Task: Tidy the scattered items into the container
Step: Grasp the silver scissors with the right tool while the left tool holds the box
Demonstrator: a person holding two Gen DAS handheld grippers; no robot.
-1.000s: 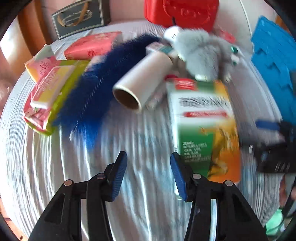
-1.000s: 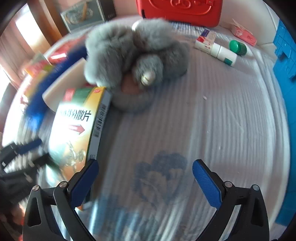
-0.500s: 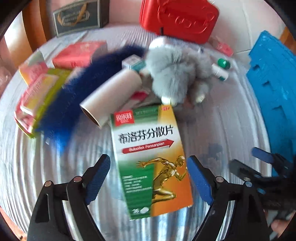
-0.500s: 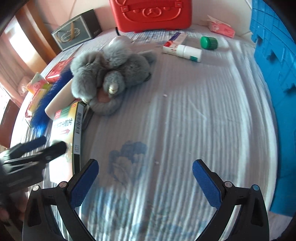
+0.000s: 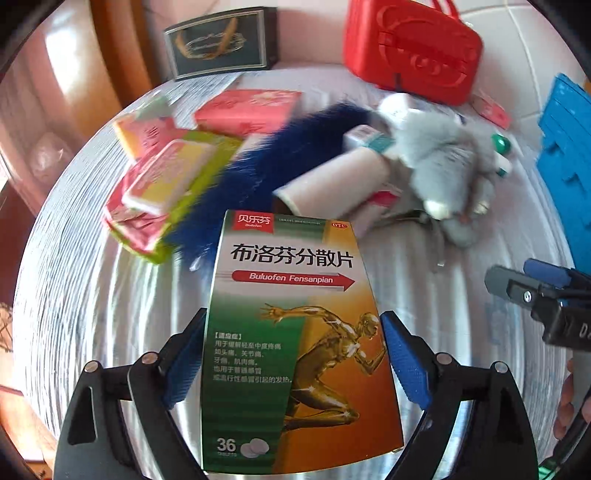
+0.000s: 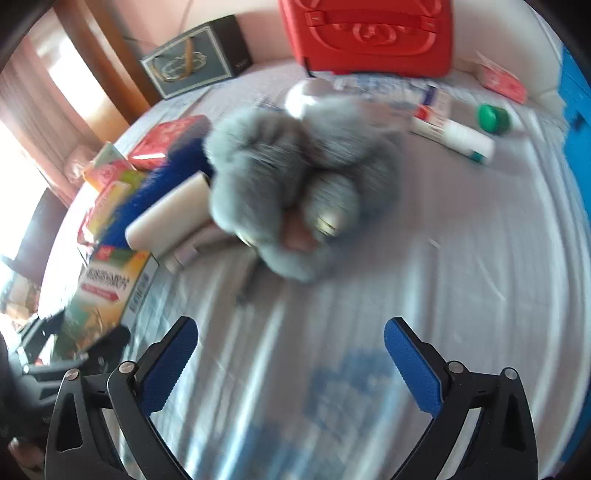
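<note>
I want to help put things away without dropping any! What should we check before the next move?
1. Medicine box between left gripper jaws, which just opened wide: ok.
2. Pads touching both box edges: ok.
3. Right gripper empty, jaws just closing slightly: ok.
4. Red case open to receive things: not ok, looks shut.
5. Grey plush toy apart from box: ok.

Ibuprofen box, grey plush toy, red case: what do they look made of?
Ibuprofen box: glossy printed cardboard, judging by the sharp folded edges and the sheen on its face.
Grey plush toy: soft synthetic fur, with a fuzzy, light-scattering outline.
Red case: probably hard moulded plastic, with embossed relief, smooth shine and a rigid handle.
</note>
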